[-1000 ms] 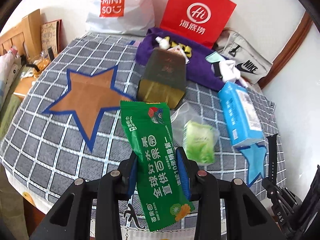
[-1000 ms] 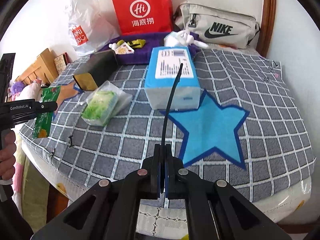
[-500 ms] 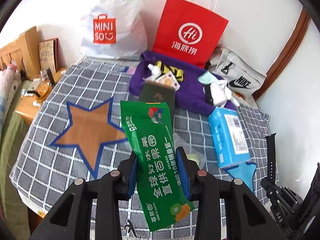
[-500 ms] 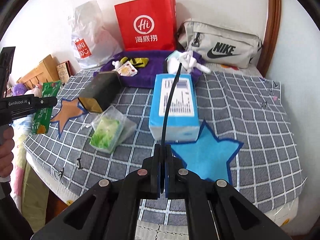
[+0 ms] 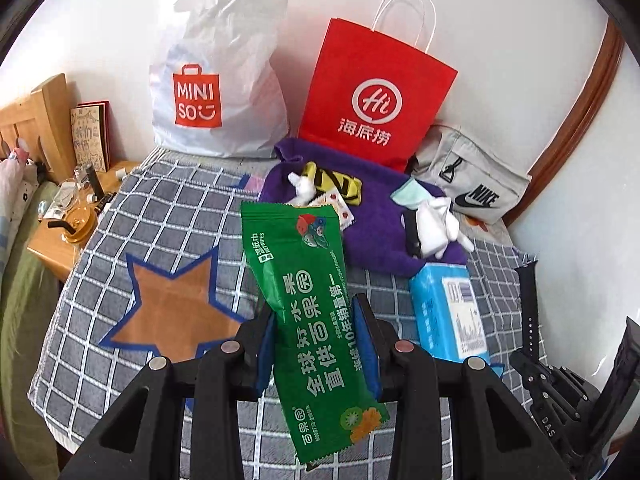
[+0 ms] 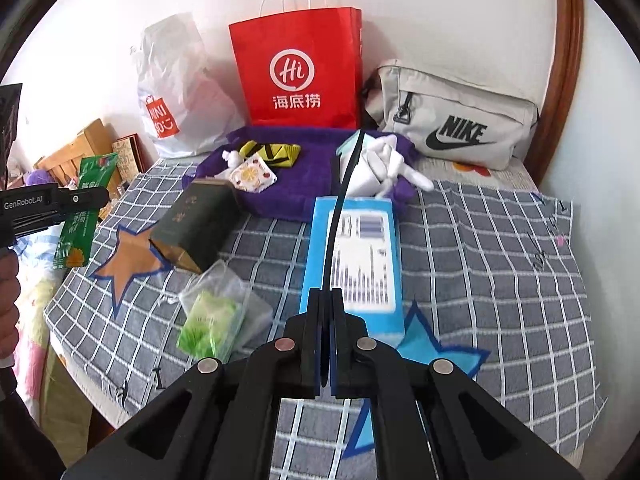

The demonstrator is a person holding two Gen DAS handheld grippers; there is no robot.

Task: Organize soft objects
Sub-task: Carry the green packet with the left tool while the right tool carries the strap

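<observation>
My left gripper (image 5: pixel 316 316) is shut on a green wet-wipes packet (image 5: pixel 308 304), held upright above the checked bedspread (image 5: pixel 168 208). In the right wrist view the same packet (image 6: pixel 86 208) hangs at the far left in that gripper. My right gripper (image 6: pixel 325 300) is shut on a thin black watch strap (image 6: pixel 342 208) that stands up from its tips; the strap (image 5: pixel 528 304) also shows at the right of the left wrist view. A purple cloth (image 6: pixel 304 168) at the back holds small soft items. A blue tissue pack (image 6: pixel 354 268) and a clear bag of green tissues (image 6: pixel 212 320) lie on the bed.
A dark green box (image 6: pixel 196 224) lies near the brown star patch (image 6: pixel 128 256). A red paper bag (image 6: pixel 300 76), a white plastic bag (image 5: pixel 216 80) and a grey Nike pouch (image 6: pixel 456 120) stand along the wall. A wooden bedside table (image 5: pixel 68 232) sits left of the bed.
Both grippers have risen and drawn back from the bed, so more of the wall and bags shows. The packet and the strap stay held as before.
</observation>
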